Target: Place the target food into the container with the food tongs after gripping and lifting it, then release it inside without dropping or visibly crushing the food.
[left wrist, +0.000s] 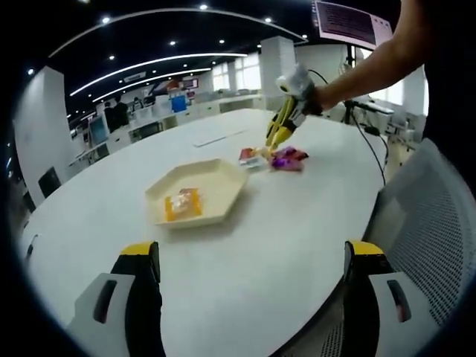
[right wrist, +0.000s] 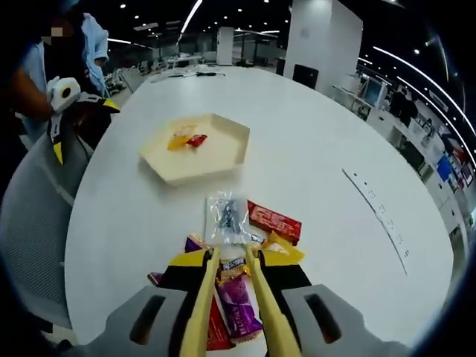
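Reaching over a heap of wrapped snacks on the white table, with the yellow food tongs carried in the right gripper, which is clamped on the tong arms. Tong tips close together over a clear packet at the heap's far edge; whether already pinching it, cannot tell. Red packet just beside, purple one lying under the tong arms. Cream hexagonal tray well apart up the table, already holding an orange-wrapped item. Left gripper hanging idle near the table edge, jaws spread wide, nothing between them. Risks, as judged: slick film slipping out of the tips on the lift; neighbouring wrappers dragged along, being packed so tight; too hard a squeeze crushing the contents; long carry to the tray giving time for a drop. Packet contents too small to make out; tip contact blurred; lower heap cut off behind the jaws.
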Available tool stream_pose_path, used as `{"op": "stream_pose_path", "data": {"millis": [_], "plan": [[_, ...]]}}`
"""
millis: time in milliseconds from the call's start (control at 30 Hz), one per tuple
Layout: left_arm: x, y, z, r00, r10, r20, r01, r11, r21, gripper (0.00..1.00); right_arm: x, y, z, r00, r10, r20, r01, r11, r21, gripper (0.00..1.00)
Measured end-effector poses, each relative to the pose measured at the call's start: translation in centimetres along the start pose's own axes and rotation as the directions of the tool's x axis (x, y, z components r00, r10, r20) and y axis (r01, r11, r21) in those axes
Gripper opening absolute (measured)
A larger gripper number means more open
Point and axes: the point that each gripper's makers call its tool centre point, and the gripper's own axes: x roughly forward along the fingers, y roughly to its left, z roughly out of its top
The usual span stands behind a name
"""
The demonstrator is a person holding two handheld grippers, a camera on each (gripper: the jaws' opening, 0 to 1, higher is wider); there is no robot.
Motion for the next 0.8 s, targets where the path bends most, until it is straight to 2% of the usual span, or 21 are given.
{"op": "stream_pose_path", "data": {"millis": [500, 600, 700, 733, 767, 800], "plan": [[0.0, 0.0, -0.1, 1.0, -0.002, -0.003, 0.001, 1.0, -0.011, 0.99, 1.8, 0.1, -1.8, 0.996, 0.022, -0.092, -0.027, 0.998, -0.052, 0.26], [0.0, -0.1, -0.2, 1.0, -0.004, -0.007, 0.004, 1.0, -0.012, 0.99, 2.0, -0.1, -1.8, 0.995, 0.024, -0.098, -0.027, 0.999, -0.036, 0.27], [0.0, 0.0, -0.2, 1.0, -0.003, -0.008, 0.003, 1.0, -0.015, 0.99, 2.5, 0.2, -2.4, 0.989, 0.031, -0.142, -0.037, 0.998, -0.046, 0.26], [0.0, 0.0, -0.2, 1.0, -0.004, -0.007, 0.004, 1.0, -0.015, 0.99, 2.6, 0.3, -2.0, 0.992, 0.036, -0.119, -0.039, 0.999, -0.028, 0.26], [0.0, 0.0, -0.2, 1.0, -0.004, -0.008, 0.003, 1.0, -0.015, 0.99, 2.4, -0.1, -2.3, 0.99, 0.022, -0.138, -0.022, 1.0, -0.003, 0.25], [0.0, 0.0, -0.2, 1.0, -0.004, -0.007, 0.004, 1.0, -0.016, 0.99, 2.4, -0.1, -2.2, 0.99, 0.017, -0.137, -0.019, 1.0, -0.011, 0.24]]}}
